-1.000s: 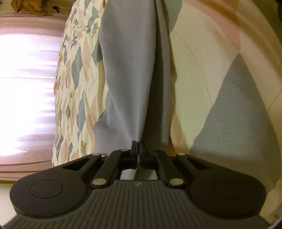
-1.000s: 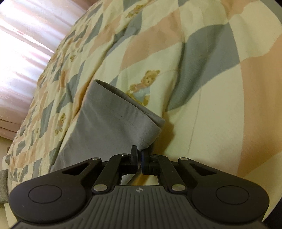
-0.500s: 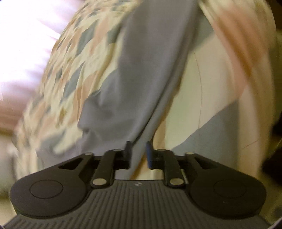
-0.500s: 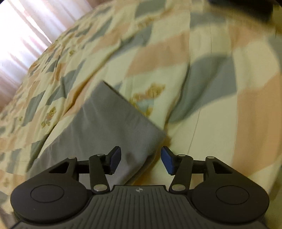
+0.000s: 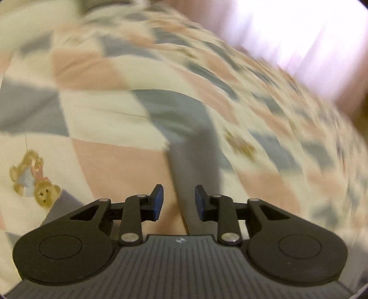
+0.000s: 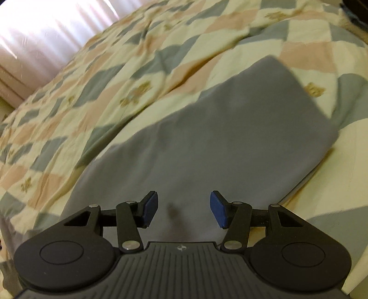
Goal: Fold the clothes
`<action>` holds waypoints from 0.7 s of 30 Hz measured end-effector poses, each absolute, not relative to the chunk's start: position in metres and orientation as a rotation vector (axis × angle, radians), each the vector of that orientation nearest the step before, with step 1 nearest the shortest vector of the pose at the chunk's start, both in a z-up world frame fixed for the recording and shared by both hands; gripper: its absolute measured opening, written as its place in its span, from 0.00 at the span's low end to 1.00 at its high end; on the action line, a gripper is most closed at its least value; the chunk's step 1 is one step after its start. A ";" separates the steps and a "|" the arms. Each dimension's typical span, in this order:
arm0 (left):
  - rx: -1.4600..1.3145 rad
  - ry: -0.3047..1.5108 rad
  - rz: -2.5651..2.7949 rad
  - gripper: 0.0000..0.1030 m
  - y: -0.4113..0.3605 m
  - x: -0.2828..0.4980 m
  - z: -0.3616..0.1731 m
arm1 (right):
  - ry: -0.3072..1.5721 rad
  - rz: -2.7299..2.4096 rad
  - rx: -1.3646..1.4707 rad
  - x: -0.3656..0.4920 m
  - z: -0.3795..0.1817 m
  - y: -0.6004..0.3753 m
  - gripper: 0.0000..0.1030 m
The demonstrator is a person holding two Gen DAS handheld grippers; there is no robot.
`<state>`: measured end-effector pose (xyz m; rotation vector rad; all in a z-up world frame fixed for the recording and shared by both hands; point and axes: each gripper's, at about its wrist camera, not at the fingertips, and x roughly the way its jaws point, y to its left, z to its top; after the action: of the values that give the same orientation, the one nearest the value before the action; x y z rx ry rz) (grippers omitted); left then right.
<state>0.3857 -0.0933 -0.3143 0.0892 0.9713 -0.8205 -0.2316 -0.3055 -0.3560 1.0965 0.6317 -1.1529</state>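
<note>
A grey garment lies flat on the patchwork quilt, a long band running from lower left to upper right in the right wrist view. My right gripper hovers over its near part, open, with nothing between the blue pads. In the blurred left wrist view a narrow grey strip of the garment runs away from my left gripper, which is open and holds nothing; the strip passes under the gap between its fingers.
The quilt with teddy-bear prints covers the whole bed. A bright curtained window stands behind it at upper left. A dark object sits at the top right corner.
Both grippers have opened and let go of the grey garment. The garment now lies flat on the quilt. The left gripper has swung round fast, and the right one has pulled back above the cloth.
</note>
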 end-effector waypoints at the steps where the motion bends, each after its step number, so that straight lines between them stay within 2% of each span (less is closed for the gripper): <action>1: 0.048 0.987 -0.803 0.23 -0.094 0.397 -0.319 | 0.639 -1.153 1.100 -0.228 -0.356 -0.303 0.52; 7: -0.100 1.067 -0.846 0.22 -0.108 0.428 -0.345 | 0.670 -1.183 1.089 -0.212 -0.355 -0.294 0.58; 8: -0.108 1.072 -0.860 0.06 -0.109 0.428 -0.346 | 0.674 -1.187 1.080 -0.210 -0.354 -0.293 0.57; 9: -0.114 1.075 -0.872 0.01 -0.109 0.428 -0.347 | 0.676 -1.189 1.074 -0.207 -0.353 -0.292 0.58; 12: -0.132 0.994 -0.875 0.00 -0.092 0.418 -0.325 | 0.678 -1.185 1.046 -0.200 -0.348 -0.290 0.57; 17: -0.188 0.772 -0.833 0.00 -0.003 0.384 -0.242 | 0.695 -1.185 0.985 -0.194 -0.341 -0.289 0.57; 19: -0.137 0.724 -0.789 0.00 0.029 0.368 -0.230 | 0.694 -1.184 0.994 -0.193 -0.343 -0.289 0.57; 21: -0.050 0.721 -0.743 0.00 0.050 0.354 -0.240 | 0.691 -1.179 1.010 -0.191 -0.346 -0.290 0.57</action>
<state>0.3538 0.0504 -0.2396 -0.0504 0.7214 -0.7429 -0.1914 -0.2895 -0.3457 1.0096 0.6910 -1.1794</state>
